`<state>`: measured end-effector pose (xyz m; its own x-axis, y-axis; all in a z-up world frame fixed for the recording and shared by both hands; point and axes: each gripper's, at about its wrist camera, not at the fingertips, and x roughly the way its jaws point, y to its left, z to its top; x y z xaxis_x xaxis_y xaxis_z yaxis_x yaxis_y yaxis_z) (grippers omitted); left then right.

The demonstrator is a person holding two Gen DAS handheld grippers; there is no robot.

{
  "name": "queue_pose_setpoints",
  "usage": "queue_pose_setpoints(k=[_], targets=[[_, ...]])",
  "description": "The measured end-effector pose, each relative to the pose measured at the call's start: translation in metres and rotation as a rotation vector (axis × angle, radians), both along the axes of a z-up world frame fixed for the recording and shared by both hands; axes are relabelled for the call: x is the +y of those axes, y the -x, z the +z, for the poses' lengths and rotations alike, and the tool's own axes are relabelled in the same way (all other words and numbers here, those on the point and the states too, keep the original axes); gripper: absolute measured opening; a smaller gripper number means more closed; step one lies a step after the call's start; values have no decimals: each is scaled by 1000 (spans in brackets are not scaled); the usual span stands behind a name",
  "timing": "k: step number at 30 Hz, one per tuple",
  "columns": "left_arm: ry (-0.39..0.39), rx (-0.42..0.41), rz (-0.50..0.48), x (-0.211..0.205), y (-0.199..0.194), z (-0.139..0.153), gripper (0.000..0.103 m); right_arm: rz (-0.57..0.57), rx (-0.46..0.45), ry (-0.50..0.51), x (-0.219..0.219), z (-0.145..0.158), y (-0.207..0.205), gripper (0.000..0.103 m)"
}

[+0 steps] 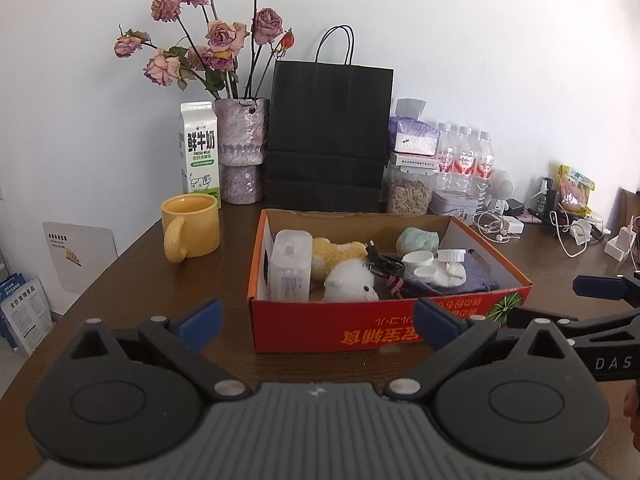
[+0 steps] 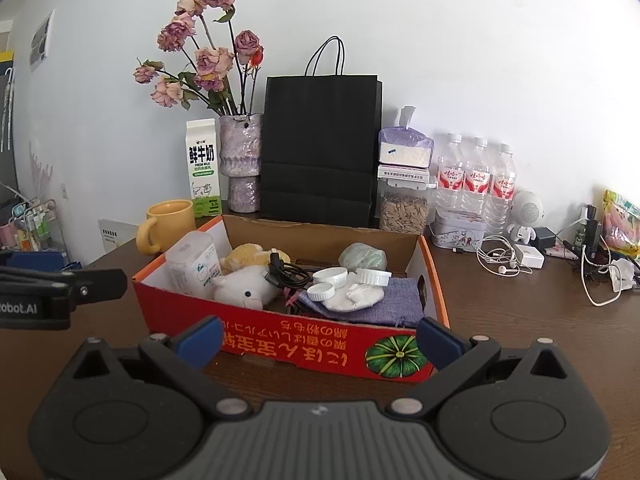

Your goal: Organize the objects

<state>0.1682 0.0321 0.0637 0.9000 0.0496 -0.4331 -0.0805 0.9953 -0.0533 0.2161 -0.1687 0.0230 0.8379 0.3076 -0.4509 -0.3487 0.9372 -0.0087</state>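
White wall behind, and below it a dark brown wooden worktop (image 1: 132, 280) crowded along the back with a black paper carrier bag (image 1: 330, 136), a green-and-white milk carton (image 1: 199, 152) and a yellow ceramic mug (image 1: 191, 226).

Centre stage sits the shallow red-and-orange cardboard box (image 2: 280, 344), its open top showing a jumble: a translucent white plastic bottle (image 2: 194, 268) lying at the left, a white plush animal (image 2: 244, 288) against a yellow plush one (image 2: 248, 258), a coiled black cable (image 2: 286, 274), three white screw lids (image 2: 330, 278) on a lilac woven cloth (image 2: 394, 296), and a pale green wad (image 2: 362, 258) at the back.

I hold both tongs short of the box's near wall; left tongs (image 1: 318, 322) and right tongs (image 2: 320, 340) each stand spread wide and carry nothing.

Whether this heap awaits sorting or is the finished gathering, I can't judge. For any pick I'd come straight down, since the cable lies tangled over its neighbours.
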Motion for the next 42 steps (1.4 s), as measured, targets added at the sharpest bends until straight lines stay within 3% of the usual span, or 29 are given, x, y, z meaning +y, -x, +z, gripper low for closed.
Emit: queue_pose_setpoints(k=[10, 42], targets=[[10, 58, -8, -4, 22, -13, 103, 11, 31, -4, -4, -7, 27, 103], [2, 47, -19, -10, 35, -10, 103, 10, 10, -11, -7, -1, 42, 103]])
